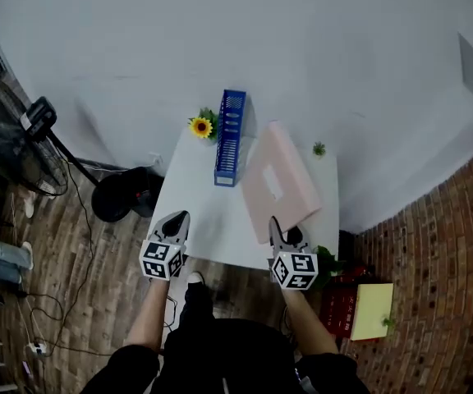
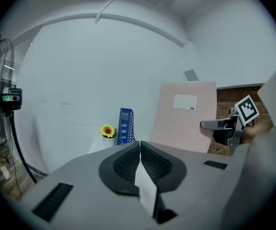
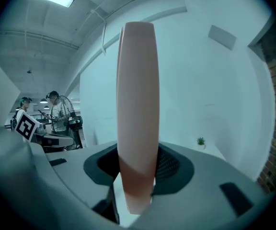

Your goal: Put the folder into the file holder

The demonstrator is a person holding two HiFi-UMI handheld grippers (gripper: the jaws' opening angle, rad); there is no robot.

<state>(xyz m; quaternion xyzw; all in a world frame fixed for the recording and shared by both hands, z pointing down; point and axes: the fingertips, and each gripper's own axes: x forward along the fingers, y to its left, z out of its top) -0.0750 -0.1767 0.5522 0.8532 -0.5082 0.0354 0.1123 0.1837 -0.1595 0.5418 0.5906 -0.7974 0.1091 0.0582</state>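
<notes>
A pink folder [image 1: 279, 180] with a white label is lifted above the white table [image 1: 212, 220], tilted, with my right gripper [image 1: 279, 235] shut on its near edge. In the right gripper view the folder [image 3: 137, 114] stands edge-on between the jaws. The left gripper view shows the folder [image 2: 185, 116] from its flat side. The blue file holder [image 1: 230, 136] stands at the table's far edge, left of the folder, and shows as the blue holder [image 2: 124, 126] in the left gripper view. My left gripper [image 1: 175, 222] hovers at the table's near left, its jaws closed on nothing.
A sunflower pot [image 1: 201, 125] stands left of the holder and a small green plant [image 1: 319, 148] at the far right corner. A fan [image 1: 15, 138] and a black stool [image 1: 121, 194] stand on the floor to the left. A yellow-topped box [image 1: 371, 310] lies at the right.
</notes>
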